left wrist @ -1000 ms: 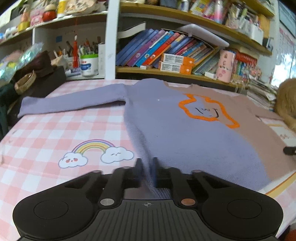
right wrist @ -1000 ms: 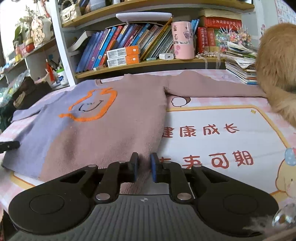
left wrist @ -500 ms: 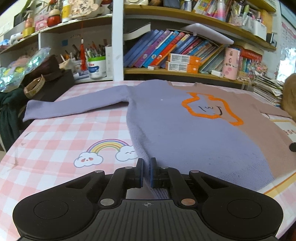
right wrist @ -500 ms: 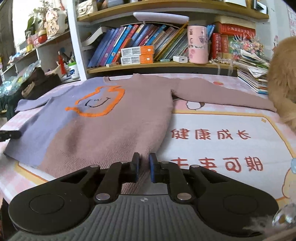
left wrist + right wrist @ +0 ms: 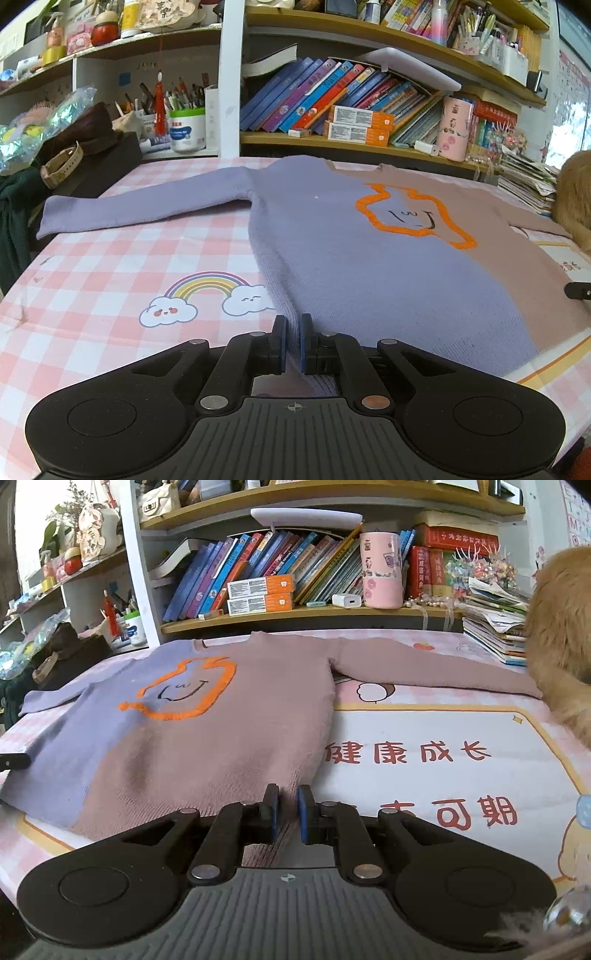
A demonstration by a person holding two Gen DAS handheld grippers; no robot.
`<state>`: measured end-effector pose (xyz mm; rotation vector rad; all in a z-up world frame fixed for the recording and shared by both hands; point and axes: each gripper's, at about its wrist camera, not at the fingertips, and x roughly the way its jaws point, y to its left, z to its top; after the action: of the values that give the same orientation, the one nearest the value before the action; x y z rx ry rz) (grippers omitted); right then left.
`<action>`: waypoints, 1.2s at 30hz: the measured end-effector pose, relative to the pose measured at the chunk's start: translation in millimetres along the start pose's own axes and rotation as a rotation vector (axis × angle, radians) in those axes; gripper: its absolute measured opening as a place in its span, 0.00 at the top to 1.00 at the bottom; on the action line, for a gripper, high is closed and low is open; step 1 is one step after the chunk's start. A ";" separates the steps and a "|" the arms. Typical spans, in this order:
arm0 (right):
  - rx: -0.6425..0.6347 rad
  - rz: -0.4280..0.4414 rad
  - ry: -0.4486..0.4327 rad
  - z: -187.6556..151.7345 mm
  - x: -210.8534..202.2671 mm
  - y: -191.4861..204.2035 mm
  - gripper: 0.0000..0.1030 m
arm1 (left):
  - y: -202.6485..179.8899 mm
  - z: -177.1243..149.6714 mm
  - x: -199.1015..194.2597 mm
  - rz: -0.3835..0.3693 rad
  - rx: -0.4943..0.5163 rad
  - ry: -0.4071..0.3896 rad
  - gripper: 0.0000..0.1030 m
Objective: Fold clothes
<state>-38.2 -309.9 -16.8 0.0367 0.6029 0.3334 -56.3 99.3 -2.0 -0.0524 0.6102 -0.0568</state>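
Note:
A sweater, lilac on one half (image 5: 332, 251) and dusty pink on the other (image 5: 229, 746), with an orange outline on the chest, lies flat, face up, on the table, sleeves spread. My left gripper (image 5: 292, 332) is shut on the sweater's lilac bottom hem corner. My right gripper (image 5: 288, 808) is shut on the pink bottom hem corner. The left gripper's tip shows at the left edge of the right wrist view (image 5: 14, 760), the right gripper's tip at the right edge of the left wrist view (image 5: 578, 290).
The table has a pink check cloth with a rainbow print (image 5: 207, 291) and a mat with red characters (image 5: 406, 753). An orange furry animal (image 5: 561, 642) sits by the pink sleeve. Bookshelves (image 5: 332, 107) stand behind, a dark bag (image 5: 85, 155) at the far left.
Both grippers have lifted and drawn back a little with the hem held; the view of the sweater has lowered slightly. The sweater stays spread flat.

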 end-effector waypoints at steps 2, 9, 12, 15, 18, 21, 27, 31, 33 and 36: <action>-0.002 -0.001 0.000 -0.3 0.1 -0.1 0.90 | 1.3 -0.5 -0.3 -0.004 -0.006 0.000 0.94; -0.017 0.019 0.006 2.3 5.1 4.8 0.90 | 5.7 -0.6 -2.1 0.016 -0.017 -0.009 0.94; -0.012 0.025 0.003 3.8 8.1 4.3 0.90 | 6.2 -0.6 -2.0 0.018 -0.023 -0.007 0.94; -0.013 0.004 -0.007 5.0 10.7 3.0 0.90 | 3.0 -0.7 -0.2 0.015 -0.018 -0.005 0.94; -0.018 0.002 -0.006 4.9 11.6 3.1 0.90 | 2.9 -0.5 0.4 0.015 -0.019 -0.005 0.94; -0.020 0.001 -0.007 4.6 11.8 3.7 0.90 | 2.8 -0.3 1.0 0.015 -0.019 -0.005 0.94; -0.015 0.004 -0.008 3.7 11.7 3.2 0.89 | 2.7 -0.1 1.5 0.014 -0.017 -0.004 0.94; -0.008 0.013 -0.010 2.3 10.8 0.8 0.89 | 3.2 -0.4 1.0 0.012 -0.013 -0.004 0.93; -0.013 0.011 -0.012 1.4 10.0 1.4 0.89 | 3.5 -0.8 0.9 0.011 -0.015 -0.005 0.93; -0.022 0.008 -0.019 -0.7 9.1 2.6 0.89 | 3.1 -0.7 0.6 0.013 -0.011 -0.005 0.93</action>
<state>-32.4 -304.6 -22.1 0.0215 0.5807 0.3470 -56.1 102.3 -3.2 -0.0593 0.6056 -0.0408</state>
